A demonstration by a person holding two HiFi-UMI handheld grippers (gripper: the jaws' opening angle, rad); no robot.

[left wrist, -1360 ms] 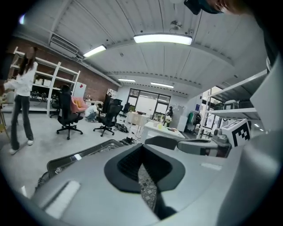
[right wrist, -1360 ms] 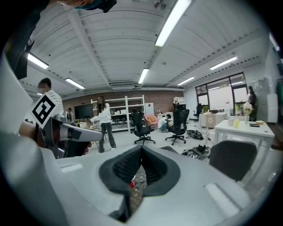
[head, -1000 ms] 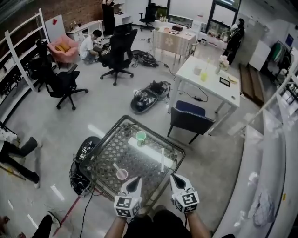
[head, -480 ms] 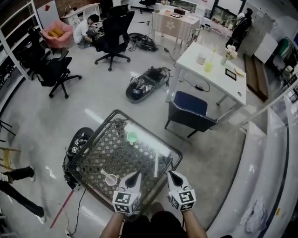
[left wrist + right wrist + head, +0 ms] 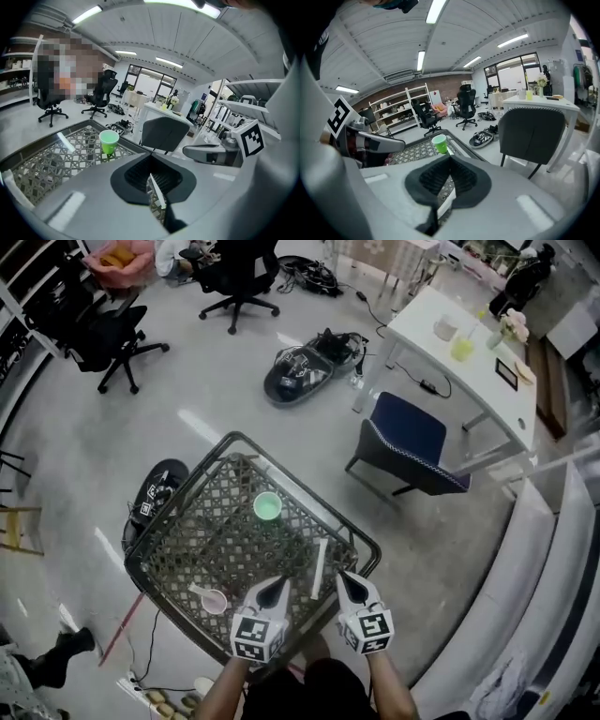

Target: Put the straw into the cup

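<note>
Task not started: straw [image 5: 319, 567] lies flat on the glass table [image 5: 187, 486], between the two grippers, well apart from green cup [image 5: 267, 506]. Left gripper [image 5: 275, 586] and right gripper [image 5: 349, 583] both clenched and empty at the near edge. Picking and inserting all remain

Glossy glass tabletop [image 5: 217, 532] over a metal lattice [image 5: 187, 559]; the green cup [image 5: 267, 506] looks smooth plastic.
</note>
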